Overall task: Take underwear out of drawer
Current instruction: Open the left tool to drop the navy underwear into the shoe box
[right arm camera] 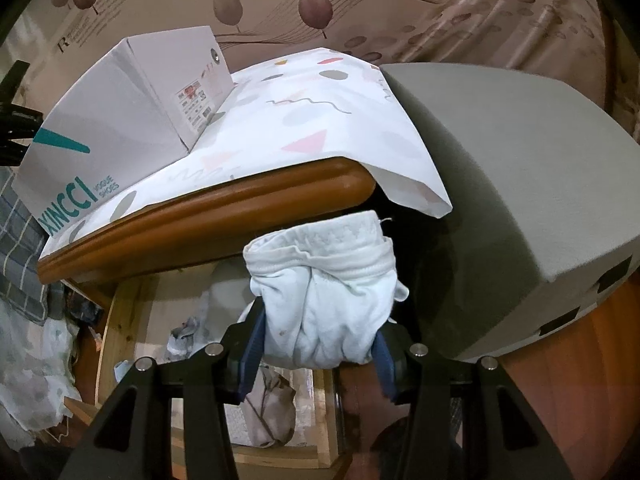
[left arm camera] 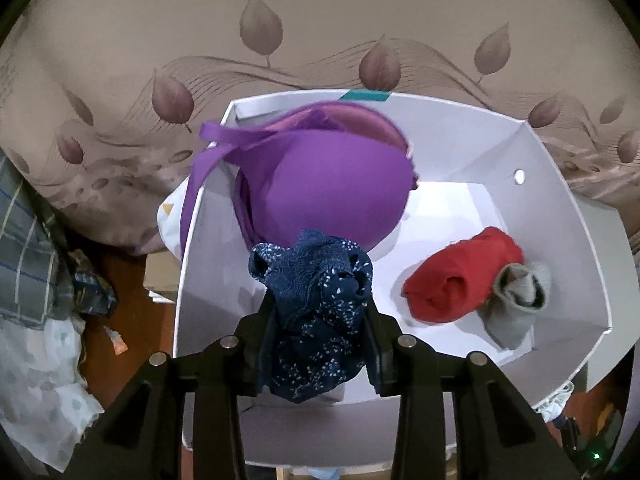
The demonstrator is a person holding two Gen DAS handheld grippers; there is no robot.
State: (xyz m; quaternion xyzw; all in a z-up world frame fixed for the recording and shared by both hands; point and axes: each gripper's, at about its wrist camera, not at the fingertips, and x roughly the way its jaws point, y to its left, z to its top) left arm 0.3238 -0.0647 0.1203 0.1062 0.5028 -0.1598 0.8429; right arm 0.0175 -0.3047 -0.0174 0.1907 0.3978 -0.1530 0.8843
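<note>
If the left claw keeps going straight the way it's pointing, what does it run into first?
Probably the purple bra lying in the white shoebox. The left claw holds a navy patterned garment directly in front of it, so that fabric would touch first. Depth is hard to judge; the box floor may come first.

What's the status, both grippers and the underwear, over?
Left gripper shut on navy underwear, over the white box. Right gripper shut on white underwear, above the open drawer. Nothing in the way.

One box (left arm camera: 560, 200) holding one purple bra (left arm camera: 328, 184), one red garment (left arm camera: 456, 276) and one grey sock (left arm camera: 516, 300); one navy underwear (left arm camera: 316, 300); one white underwear (right arm camera: 324, 300); one drawer (right arm camera: 120, 320).
</note>
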